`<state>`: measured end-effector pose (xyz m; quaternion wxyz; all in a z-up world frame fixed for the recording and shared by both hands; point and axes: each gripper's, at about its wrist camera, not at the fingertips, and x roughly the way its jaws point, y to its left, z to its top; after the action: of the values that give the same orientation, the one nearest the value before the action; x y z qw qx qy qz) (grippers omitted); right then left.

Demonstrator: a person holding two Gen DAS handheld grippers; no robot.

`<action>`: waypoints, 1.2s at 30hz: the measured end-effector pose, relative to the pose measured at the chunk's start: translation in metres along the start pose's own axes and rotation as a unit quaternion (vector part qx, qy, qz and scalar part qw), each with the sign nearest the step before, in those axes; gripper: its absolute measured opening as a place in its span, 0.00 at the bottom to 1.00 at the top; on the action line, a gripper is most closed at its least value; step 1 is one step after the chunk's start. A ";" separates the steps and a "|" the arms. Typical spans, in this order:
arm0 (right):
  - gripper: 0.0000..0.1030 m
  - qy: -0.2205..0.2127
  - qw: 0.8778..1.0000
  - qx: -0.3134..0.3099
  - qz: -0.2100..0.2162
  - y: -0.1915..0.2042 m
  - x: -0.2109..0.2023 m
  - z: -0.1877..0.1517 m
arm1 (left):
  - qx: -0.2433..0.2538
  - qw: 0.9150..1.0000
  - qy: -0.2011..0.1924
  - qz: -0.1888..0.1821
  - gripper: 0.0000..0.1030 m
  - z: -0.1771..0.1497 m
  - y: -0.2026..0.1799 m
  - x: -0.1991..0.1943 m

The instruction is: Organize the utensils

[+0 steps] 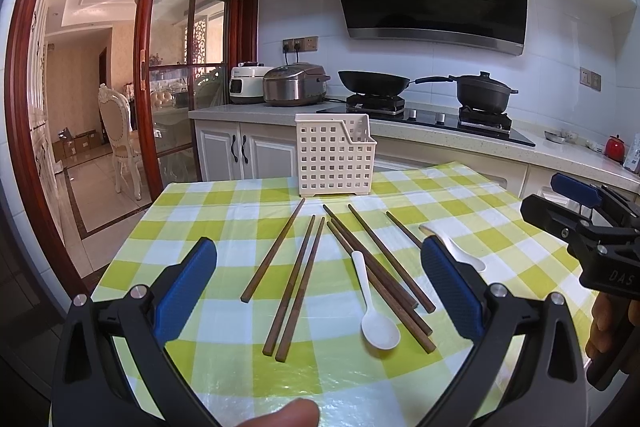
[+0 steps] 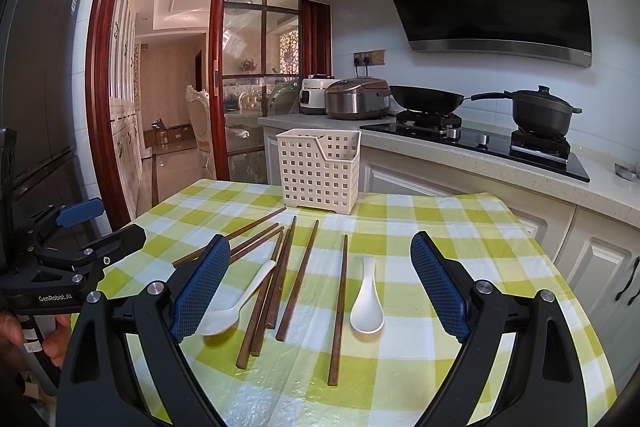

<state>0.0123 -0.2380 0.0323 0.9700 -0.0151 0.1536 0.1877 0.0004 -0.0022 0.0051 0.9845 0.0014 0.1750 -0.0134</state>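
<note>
Left wrist: chopsticks (image 1: 298, 277) between open fingers (image 1: 186, 283)

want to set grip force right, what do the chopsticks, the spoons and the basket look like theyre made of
Chopsticks: likely wood, dark brown, matte, faint grain. Spoons: white and smooth with a soft sheen, plastic or ceramic, can't tell which. Basket: cream moulded plastic, judging by its thin walls and square grid holes.

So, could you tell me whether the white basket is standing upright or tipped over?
Upright: the white basket stands on its base on the checked tablecloth, open top upward.
</note>
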 end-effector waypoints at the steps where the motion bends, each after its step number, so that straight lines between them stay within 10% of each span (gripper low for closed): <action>1: 0.83 0.000 1.000 0.000 0.000 0.000 0.000 0.000 | 0.000 1.000 0.000 -0.001 0.96 0.000 0.000 0.000; 25: 0.83 0.004 1.000 0.004 -0.006 -0.005 0.003 0.003 | -0.005 1.000 0.005 -0.004 0.96 0.002 0.002 0.002; 36: 0.83 0.198 0.977 0.077 0.005 -0.057 0.093 0.000 | -0.035 0.993 0.110 -0.036 0.96 0.012 0.041 0.048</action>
<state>0.1153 -0.2581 0.0030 0.9177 0.0235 0.3566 0.1734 0.0506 0.0373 0.0001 0.9575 -0.0383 0.2826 -0.0423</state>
